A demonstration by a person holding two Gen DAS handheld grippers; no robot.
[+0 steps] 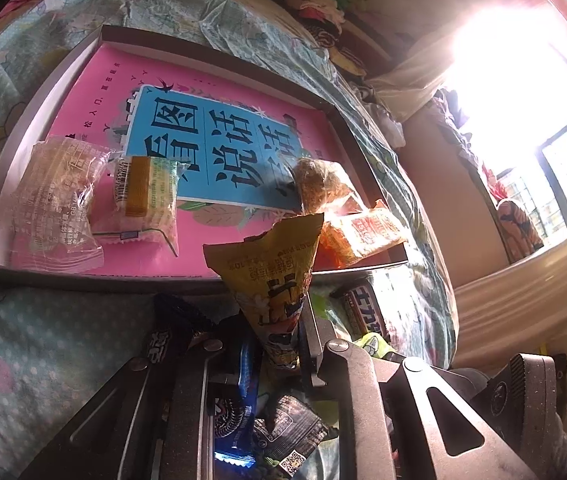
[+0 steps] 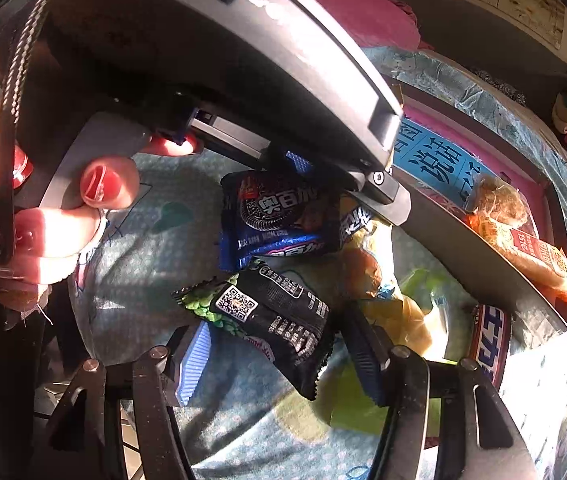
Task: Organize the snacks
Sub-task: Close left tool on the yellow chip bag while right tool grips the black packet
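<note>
The left gripper (image 1: 283, 336) pinches the narrow lower end of a yellow packet (image 1: 271, 264) — crinkled foil, cone-like in shape, its torn top edge standing up in front of the tray (image 1: 35, 96). The jaws are closed on it, though one finger is largely hidden behind the packet and the mount.

The tray is a shallow cardboard box with grey walls and a glossy pink floor bearing a blue panel of large black characters. In it lie a clear, wrinkled cake wrapper (image 1: 57, 200) at the left, a small green-edged wafer pack (image 1: 145, 190) just beside it, and at the right a rough brown ball (image 1: 317, 186) in clear film touching an orange pack (image 1: 363, 232). It rests on a soft printed bedsheet (image 1: 43, 352), teal with pale dots.

The right gripper (image 2: 275, 364) is open, its ribbed blue pads (image 2: 193, 364) spread wide. A black packet (image 2: 271, 320) with a QR code and green peas printed at one end lies between them, touching neither as far as can be told. Above it sits a shiny blue cookie pack (image 2: 279, 216), partly covered by the left gripper's body, which fills the top of that view. A hand (image 2: 35, 216) with red nails grips that handle. A brown bar (image 2: 491, 344) lies beside the tray's wall, cut off by the right finger. The yellow heap near it is sun-bleached and hard to read.
</note>
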